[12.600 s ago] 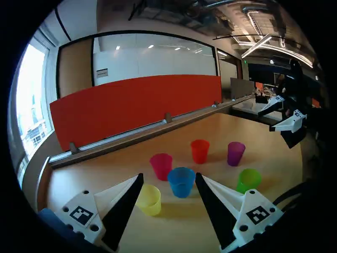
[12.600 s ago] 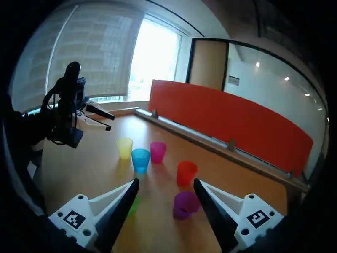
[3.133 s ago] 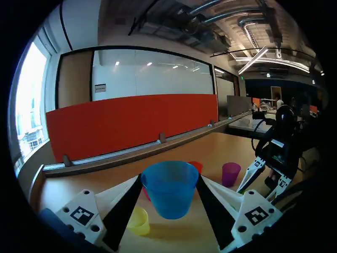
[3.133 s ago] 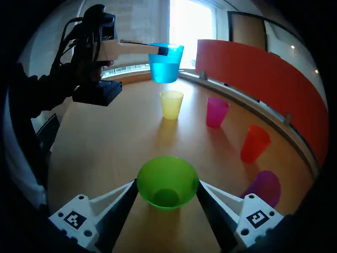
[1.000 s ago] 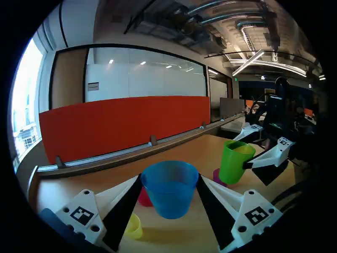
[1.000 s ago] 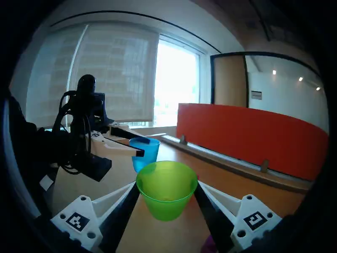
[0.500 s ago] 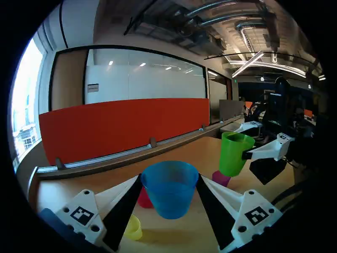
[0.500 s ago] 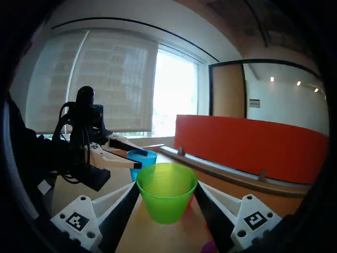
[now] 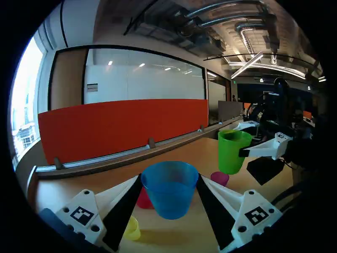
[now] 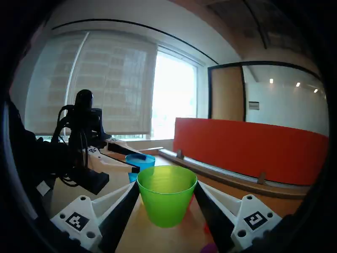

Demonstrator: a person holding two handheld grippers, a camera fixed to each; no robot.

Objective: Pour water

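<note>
The left tool [image 9: 169, 182] was clamped on a translucent blue plastic cup [image 9: 169, 198], both fingers pressing on its sides, and the cup stood upright above the wooden tabletop [image 9: 185, 151]. The right tool [image 10: 167, 195] was closed in the same way on a translucent green plastic cup [image 10: 167, 208], which was also upright and in the air.

In the left gripper view the green cup lay at about 2 o'clock from the blue one, near it but apart. In the right gripper view the blue cup appeared at about 10 o'clock, just behind the green rim. Both cups had their long axis vertical, so I judge that the pouring had not begun. Which cup held the water, I cannot tell for sure.

The next move probably needs one rim brought over the other mouth and then a tilt toward it. The tools were almost equally near.

A small pink plastic cup [image 9: 220, 178] stood on the tabletop below the green cup.
</note>
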